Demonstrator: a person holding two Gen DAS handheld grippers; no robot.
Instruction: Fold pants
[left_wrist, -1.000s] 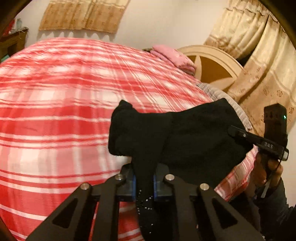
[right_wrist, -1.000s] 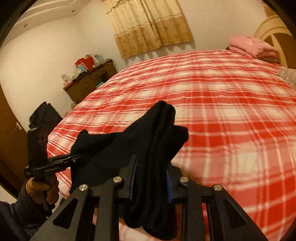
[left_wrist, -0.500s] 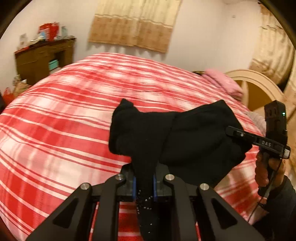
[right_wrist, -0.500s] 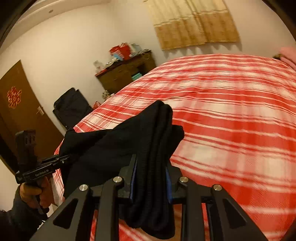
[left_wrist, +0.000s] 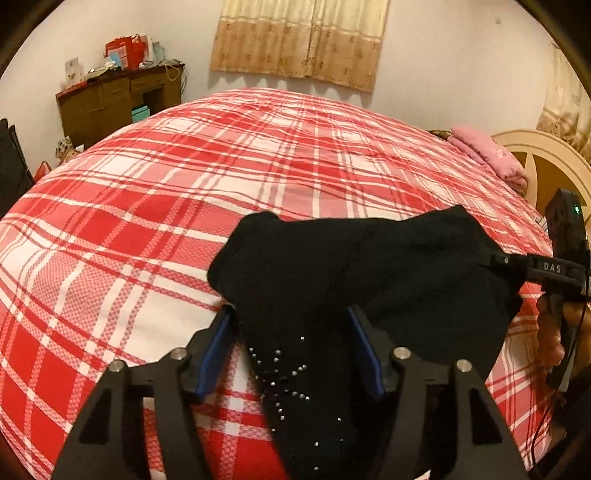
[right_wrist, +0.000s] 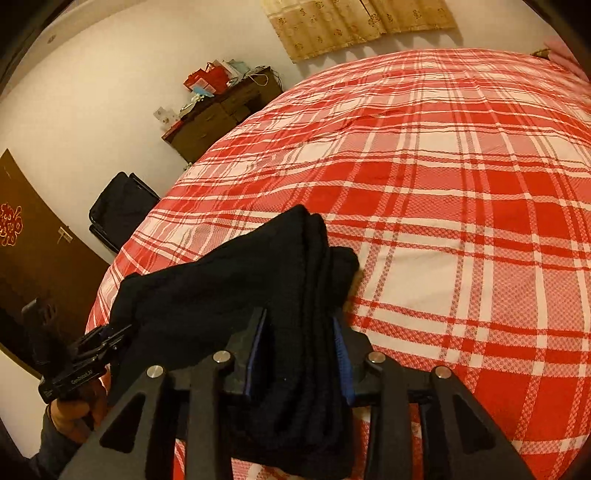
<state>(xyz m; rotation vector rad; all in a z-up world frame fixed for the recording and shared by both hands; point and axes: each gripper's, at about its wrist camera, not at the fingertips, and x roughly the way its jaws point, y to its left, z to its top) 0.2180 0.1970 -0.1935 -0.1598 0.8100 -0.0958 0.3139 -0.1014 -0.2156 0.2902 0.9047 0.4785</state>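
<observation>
Black knit pants (left_wrist: 369, 266) hang bunched between both grippers above the red plaid bed (left_wrist: 258, 166). My left gripper (left_wrist: 290, 314) is opening: its blue pads stand wide apart, and the rhinestone-studded cloth lies loose between them with bedspread showing beside the left pad. In the right wrist view the pants (right_wrist: 221, 288) form a thick folded bundle. My right gripper (right_wrist: 298, 317) is easing open, but the bundle still fills the gap between its pads. Each view shows the other gripper, hand-held, at the far end of the cloth: the right gripper (left_wrist: 495, 258) and the left gripper (right_wrist: 110, 332).
A wooden dresser (left_wrist: 118, 99) with clutter on top stands by the far wall. Pink folded cloth (left_wrist: 484, 155) lies by the cream headboard (left_wrist: 546, 166). A black bag (right_wrist: 122, 206) and a brown door (right_wrist: 29, 240) are beside the bed (right_wrist: 443, 184).
Both grippers carried the pants sideways and lower over the bed, and the dresser has come into view. The left jaws went from shut on the cloth to wide apart. The right jaws widened slightly.
</observation>
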